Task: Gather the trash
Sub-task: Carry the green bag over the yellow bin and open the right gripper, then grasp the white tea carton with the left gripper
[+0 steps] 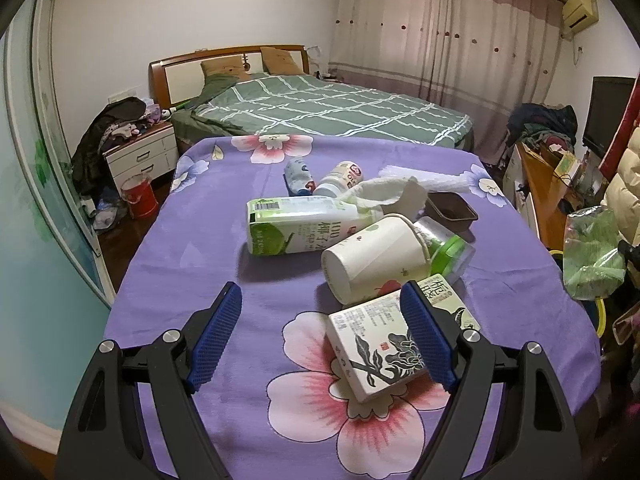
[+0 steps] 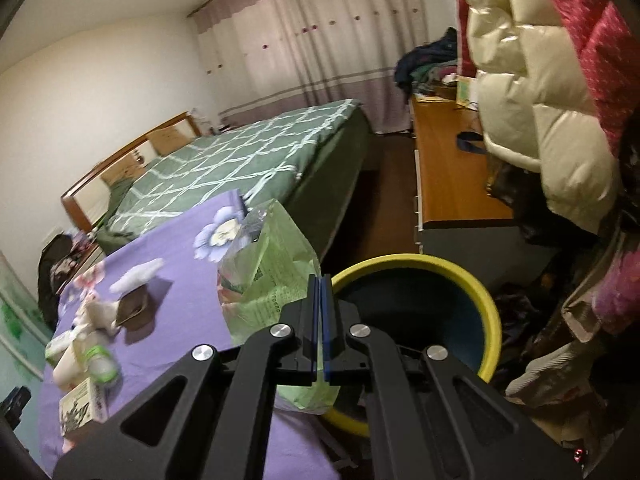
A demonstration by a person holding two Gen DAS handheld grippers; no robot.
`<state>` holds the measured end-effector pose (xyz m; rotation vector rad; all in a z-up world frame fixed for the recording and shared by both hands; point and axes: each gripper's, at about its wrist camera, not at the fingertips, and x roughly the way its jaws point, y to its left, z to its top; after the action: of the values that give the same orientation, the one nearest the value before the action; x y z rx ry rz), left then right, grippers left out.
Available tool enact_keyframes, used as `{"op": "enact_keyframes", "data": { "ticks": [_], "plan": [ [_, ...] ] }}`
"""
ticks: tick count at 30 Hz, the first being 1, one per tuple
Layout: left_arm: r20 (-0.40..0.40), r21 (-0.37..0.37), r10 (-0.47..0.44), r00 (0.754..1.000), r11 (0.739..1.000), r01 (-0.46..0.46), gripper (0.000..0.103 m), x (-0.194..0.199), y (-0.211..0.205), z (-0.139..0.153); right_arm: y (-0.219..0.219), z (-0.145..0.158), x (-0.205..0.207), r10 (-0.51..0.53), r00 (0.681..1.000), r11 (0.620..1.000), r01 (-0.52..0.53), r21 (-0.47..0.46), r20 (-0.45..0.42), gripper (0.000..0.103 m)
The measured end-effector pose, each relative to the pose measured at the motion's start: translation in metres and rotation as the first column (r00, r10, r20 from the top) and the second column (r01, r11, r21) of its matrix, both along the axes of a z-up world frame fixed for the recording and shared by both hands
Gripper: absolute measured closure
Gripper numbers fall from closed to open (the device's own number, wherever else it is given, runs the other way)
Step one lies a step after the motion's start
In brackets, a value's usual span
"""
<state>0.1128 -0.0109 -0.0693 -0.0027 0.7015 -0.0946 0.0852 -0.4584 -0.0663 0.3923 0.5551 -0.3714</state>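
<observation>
Trash lies on a table under a purple flowered cloth [image 1: 200,248]: a green and white carton [image 1: 300,228], a paper cup [image 1: 372,256] on its side, a clear jar with a green lid [image 1: 448,248], a small white bottle [image 1: 340,180], a brown tray [image 1: 452,208] and a printed box [image 1: 376,344]. My left gripper [image 1: 322,292] hangs open above the near end, its right finger over the box, gripping nothing. My right gripper [image 2: 321,280] is shut on a green plastic bag [image 2: 272,272], held at the table's edge beside a yellow-rimmed bin [image 2: 492,312].
A bed with a green checked cover [image 1: 328,112] stands behind the table. A wooden desk [image 2: 448,168] and hanging padded coats [image 2: 528,92] crowd the right side by the bin. A white nightstand [image 1: 140,156] and a red bucket [image 1: 138,196] stand at the left.
</observation>
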Motion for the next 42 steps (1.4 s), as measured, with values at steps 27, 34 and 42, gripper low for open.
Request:
{"op": "enact_keyframes", "data": {
  "ticks": [27,34,42],
  "plan": [
    [-0.006,0.011,-0.029,1.000,1.000,0.029,0.023,-0.004,-0.014,0.000,-0.029,-0.032,0.012,-0.141,0.986,0.989,0.137,-0.049,-0.093,0.087],
    [-0.025,0.004,-0.040,0.999,0.999,0.040,0.023,-0.004,-0.017,-0.008,-0.022,-0.033,0.013,-0.127,0.987,0.991,0.122,-0.059,-0.101,0.079],
    [-0.119,-0.005,-0.087,0.989,0.996,0.087,0.023,-0.009,-0.027,-0.041,-0.009,-0.032,0.016,-0.090,0.991,0.994,0.084,-0.064,-0.101,0.074]
  ]
}}
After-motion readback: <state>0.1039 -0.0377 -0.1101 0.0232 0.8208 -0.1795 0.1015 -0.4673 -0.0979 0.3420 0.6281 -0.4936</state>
